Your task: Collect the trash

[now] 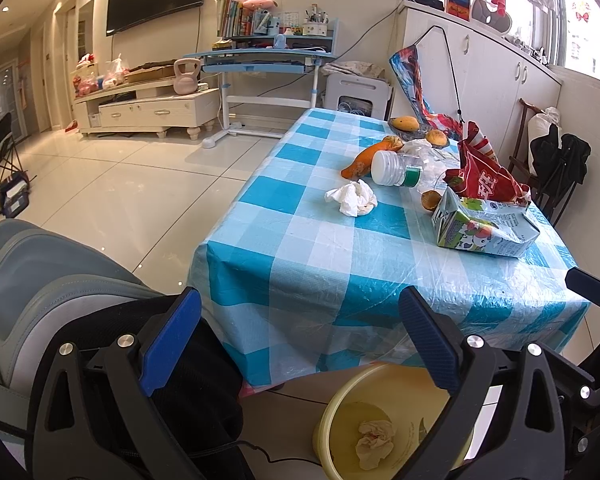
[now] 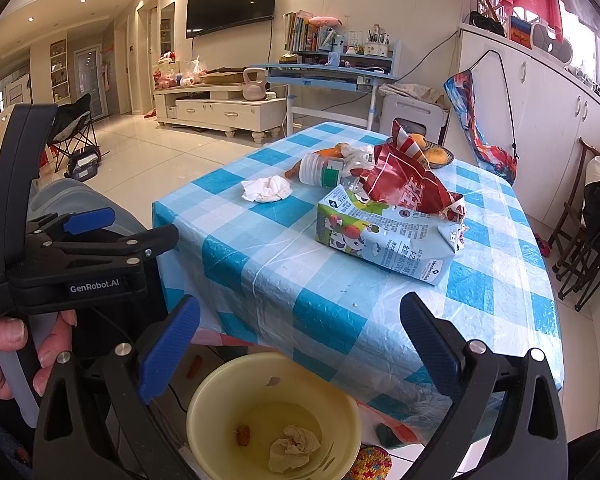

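Right hand-held gripper [image 2: 300, 344] and left hand-held gripper [image 1: 300, 340] wide, empty; perhaps a food scrap [image 2: 243, 434] in bin [image 2: 204, 400], right view only.

You face a table [image 2: 332, 304] covered in blue-and-white check. On it: white crumpled tissue [image 2: 267, 189], red snack bag [image 2: 408, 188] with white lettering, pale blue milk carton [image 2: 384, 236], orange carrot [image 1: 370, 156]. Your yellow bin [image 2: 220, 404] holds beige paper. Your gripper pads [image 2: 170, 350] are blue.

"genrobot.ai" on the left gripper [image 2: 86, 222]; "a2" on the milk carton [image 2: 388, 236].
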Demonstrator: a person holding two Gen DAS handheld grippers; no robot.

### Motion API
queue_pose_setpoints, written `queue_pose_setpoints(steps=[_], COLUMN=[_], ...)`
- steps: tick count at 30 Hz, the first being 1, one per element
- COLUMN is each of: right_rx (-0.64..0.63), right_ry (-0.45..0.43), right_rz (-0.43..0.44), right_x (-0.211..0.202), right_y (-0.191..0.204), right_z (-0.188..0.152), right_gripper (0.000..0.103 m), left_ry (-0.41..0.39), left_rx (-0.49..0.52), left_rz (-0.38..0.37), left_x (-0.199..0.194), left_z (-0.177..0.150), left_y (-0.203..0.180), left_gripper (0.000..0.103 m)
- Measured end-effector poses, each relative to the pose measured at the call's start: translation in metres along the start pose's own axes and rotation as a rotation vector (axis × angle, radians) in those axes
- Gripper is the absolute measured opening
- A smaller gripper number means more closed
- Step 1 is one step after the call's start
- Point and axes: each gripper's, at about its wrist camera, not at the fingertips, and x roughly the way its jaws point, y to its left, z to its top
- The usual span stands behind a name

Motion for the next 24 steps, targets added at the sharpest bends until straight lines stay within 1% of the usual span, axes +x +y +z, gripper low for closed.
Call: queue_pose_setpoints(steps=[24], right_rx=[0.0], right_ry=[0.002], right_rz=[-0.001], right_x=[-0.0001], right_y=[-0.0001], right_z=[-0.0001], right_gripper=[0.096], left_ry=[0.002], left_rx=[-0.006], left_rz=[0.005], left_x=[0.0013], left_z=[0.0007], left_y=[0.0019], left_gripper=[0.095])
